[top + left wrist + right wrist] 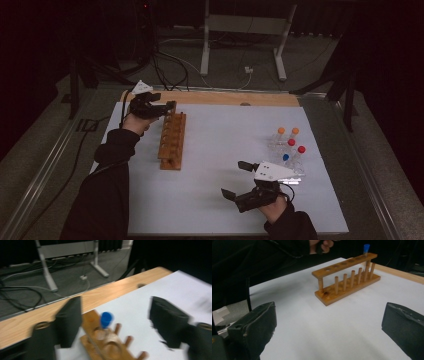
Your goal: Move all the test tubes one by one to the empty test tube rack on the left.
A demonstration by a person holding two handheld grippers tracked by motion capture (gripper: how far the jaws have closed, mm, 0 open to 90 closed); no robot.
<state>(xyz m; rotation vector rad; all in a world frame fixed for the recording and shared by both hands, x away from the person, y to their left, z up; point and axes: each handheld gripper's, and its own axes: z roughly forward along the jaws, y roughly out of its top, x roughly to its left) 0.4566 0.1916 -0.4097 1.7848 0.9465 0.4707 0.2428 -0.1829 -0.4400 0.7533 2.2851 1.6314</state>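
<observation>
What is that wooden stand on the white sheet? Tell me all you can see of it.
The wooden rack is a test-tube holder of orange-brown wood: a flat base, a top bar pierced by a row of round holes, end posts, and a line of upright pegs along one side. It stands upright on the white sheet, near the table's far left. One blue-capped tube stands in its far end hole; the other holes look empty. The left claw hovers open at that end.

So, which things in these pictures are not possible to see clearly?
- Blue-capped tube in the wooden rack: motion blur in the left gripper view hides its glass body and contents.
- Rack's near end: cut off by the bottom edge of that view.
- Loose tubes on the white mat: too small and dim in the high view to count; the right hand-held gripper covers some.
</observation>
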